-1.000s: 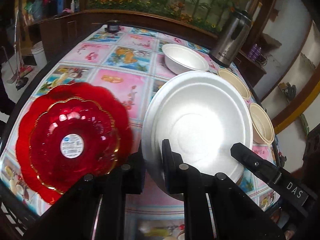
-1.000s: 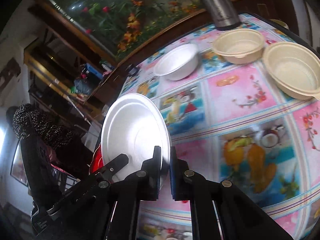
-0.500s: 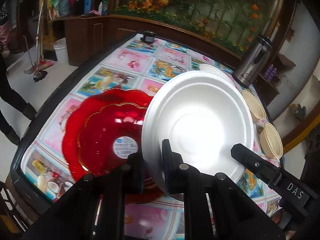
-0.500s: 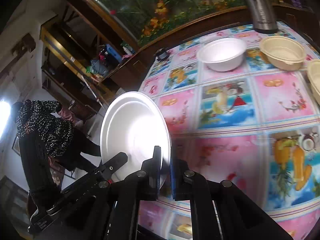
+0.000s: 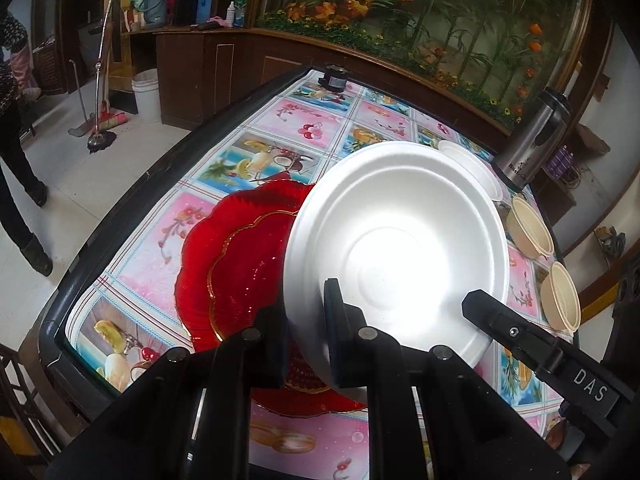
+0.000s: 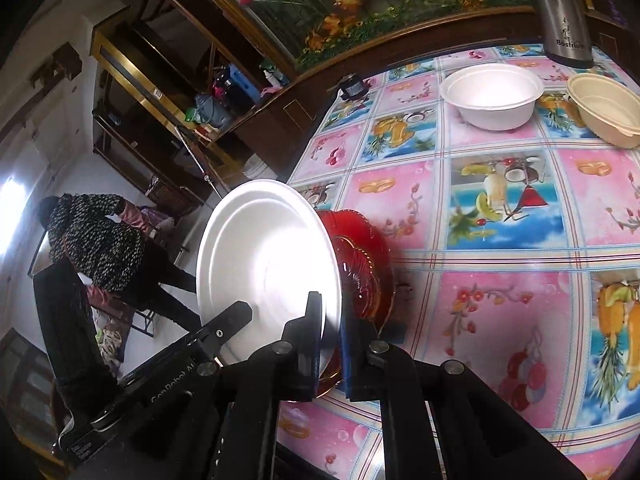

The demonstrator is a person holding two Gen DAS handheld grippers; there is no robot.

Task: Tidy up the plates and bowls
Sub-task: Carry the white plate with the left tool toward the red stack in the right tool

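A white foam plate (image 5: 400, 240) hangs tilted above the table, held at two sides of its rim. My left gripper (image 5: 306, 320) is shut on its near-left rim. In the right wrist view the same white plate (image 6: 268, 256) stands on edge, with my right gripper (image 6: 330, 320) shut on its rim. Two stacked red glass plates (image 5: 240, 264) lie on the tablecloth under it, partly hidden by the white plate. The red plates (image 6: 360, 256) show just behind the white one in the right wrist view.
A white foam bowl (image 6: 492, 94) and a beige bowl (image 6: 608, 108) stand at the back beside a steel kettle (image 6: 560, 12). Two beige bowls (image 5: 528, 232) line the right side. The table's dark edge (image 5: 120, 208) runs close on the left. A person (image 6: 96, 248) stands beyond it.
Both grippers have carried the white plate leftward across the table. It now overlaps the red plates, which earlier lay fully in view to its left.
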